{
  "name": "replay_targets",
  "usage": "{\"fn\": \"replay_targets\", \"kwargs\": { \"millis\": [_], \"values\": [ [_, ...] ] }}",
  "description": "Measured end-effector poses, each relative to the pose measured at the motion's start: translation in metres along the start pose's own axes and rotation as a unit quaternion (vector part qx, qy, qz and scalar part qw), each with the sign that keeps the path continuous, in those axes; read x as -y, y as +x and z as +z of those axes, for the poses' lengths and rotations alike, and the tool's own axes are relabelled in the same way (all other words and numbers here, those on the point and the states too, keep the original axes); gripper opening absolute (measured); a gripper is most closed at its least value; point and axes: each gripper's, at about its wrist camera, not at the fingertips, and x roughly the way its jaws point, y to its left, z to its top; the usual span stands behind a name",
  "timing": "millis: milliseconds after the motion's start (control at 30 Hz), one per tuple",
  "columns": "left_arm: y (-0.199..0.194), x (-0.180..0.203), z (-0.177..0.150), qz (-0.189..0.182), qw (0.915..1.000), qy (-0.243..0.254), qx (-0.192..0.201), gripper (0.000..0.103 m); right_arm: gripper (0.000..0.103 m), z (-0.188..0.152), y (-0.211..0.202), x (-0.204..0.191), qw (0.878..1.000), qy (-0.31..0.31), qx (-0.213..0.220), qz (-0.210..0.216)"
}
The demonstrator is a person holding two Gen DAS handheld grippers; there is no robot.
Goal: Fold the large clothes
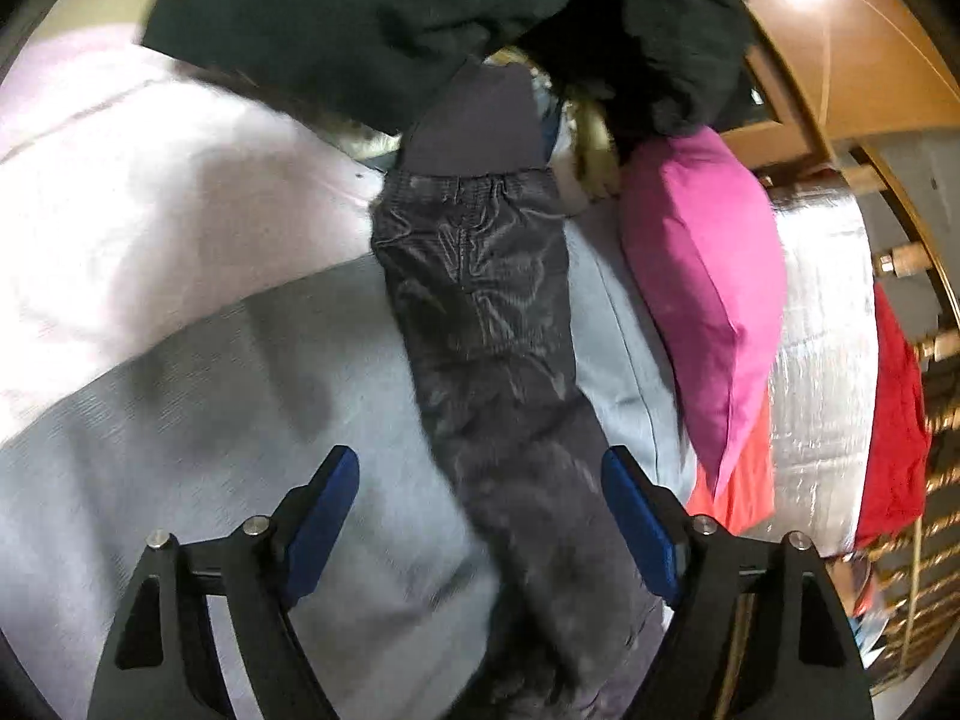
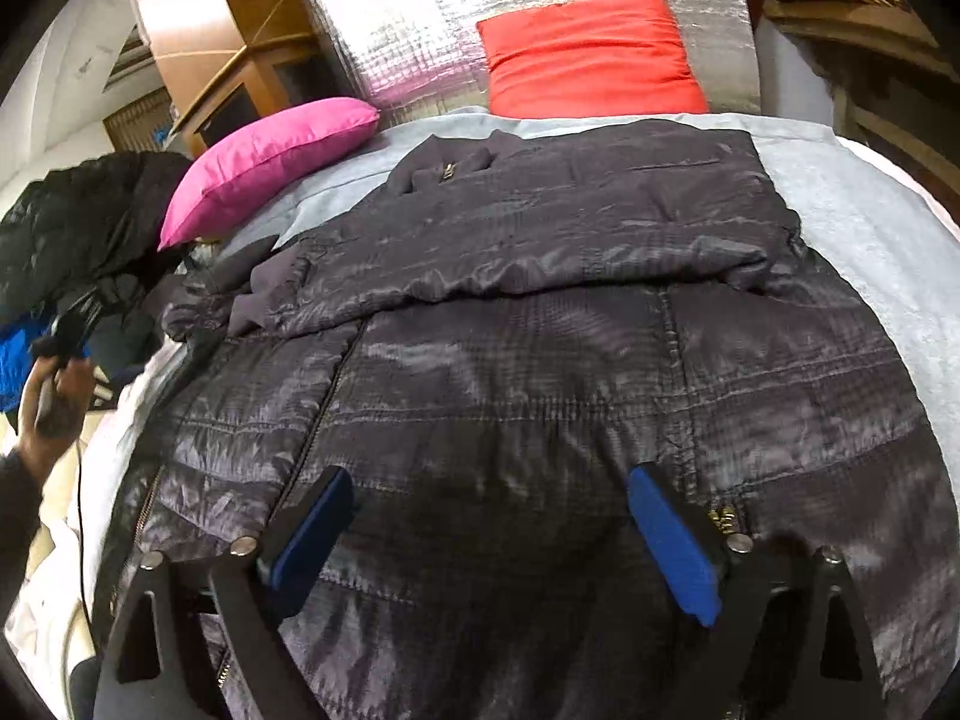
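Observation:
A dark grey quilted jacket [image 2: 540, 360] lies spread on a grey-blue blanket [image 2: 870, 228], with one part folded over across its upper half. My right gripper [image 2: 489, 516] is open and empty, hovering just above the jacket's lower part. In the left wrist view a long dark sleeve of the jacket [image 1: 492, 324] runs up the blanket [image 1: 210, 420] from between the fingers. My left gripper [image 1: 480, 504] is open, its blue pads either side of the sleeve but apart from it.
A pink pillow [image 2: 270, 150] and a red pillow [image 2: 588, 54] lie at the head of the bed against a silver foil panel [image 2: 420, 30]. A black garment heap [image 2: 78, 228] lies at the left. Wooden furniture [image 1: 840, 60] stands beside the bed. A pale pink sheet [image 1: 120, 210] lies left.

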Motion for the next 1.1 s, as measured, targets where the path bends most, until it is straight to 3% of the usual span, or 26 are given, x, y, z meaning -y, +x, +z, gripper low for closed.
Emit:
{"fn": "replay_targets", "kwargs": {
  "millis": [200, 367, 400, 467, 500, 633, 733, 833, 967, 1100],
  "values": [
    [0.038, 0.009, 0.021, 0.019, 0.9995, 0.023, 0.000, 0.074, 0.100, -0.003, 0.001, 0.002, 1.000, 0.002, 0.005, 0.012],
    [0.060, 0.001, 0.037, 0.027, 0.9993, 0.023, -0.011, 0.061, 0.100, -0.004, 0.000, 0.005, 1.000, 0.006, 0.009, 0.019],
    [0.061, -0.001, 0.039, 0.029, 0.9992, 0.026, -0.006, 0.054, 0.100, -0.004, 0.000, 0.005, 1.000, 0.006, 0.009, 0.020],
    [0.062, -0.003, 0.041, 0.045, 0.9985, 0.031, -0.002, 0.030, 0.100, -0.004, 0.000, 0.005, 1.000, 0.007, 0.011, 0.021],
    [0.065, -0.004, 0.042, 0.060, 0.9975, 0.037, -0.006, 0.006, 0.100, -0.004, 0.000, 0.005, 1.000, 0.007, 0.011, 0.021],
    [0.056, 0.017, 0.038, 0.099, 0.9901, 0.098, 0.017, 0.003, 0.100, -0.004, -0.001, 0.006, 1.000, 0.010, 0.012, 0.025],
    [0.036, 0.056, 0.027, 0.102, 0.9812, 0.158, 0.045, 0.003, 0.100, -0.005, 0.000, 0.005, 1.000, 0.011, 0.013, 0.026],
    [0.005, 0.114, 0.004, 0.096, 0.9611, 0.245, 0.086, 0.003, 0.100, -0.005, -0.001, 0.006, 0.999, 0.013, 0.014, 0.028],
    [-0.038, 0.197, -0.058, 0.059, 0.9171, 0.372, 0.130, 0.003, 0.100, -0.005, -0.002, 0.007, 0.999, 0.018, 0.017, 0.035],
    [-0.051, 0.267, -0.153, 0.006, 0.8587, 0.495, 0.134, 0.003, 0.100, -0.005, -0.003, 0.008, 0.999, 0.021, 0.018, 0.039]
  ]
}}
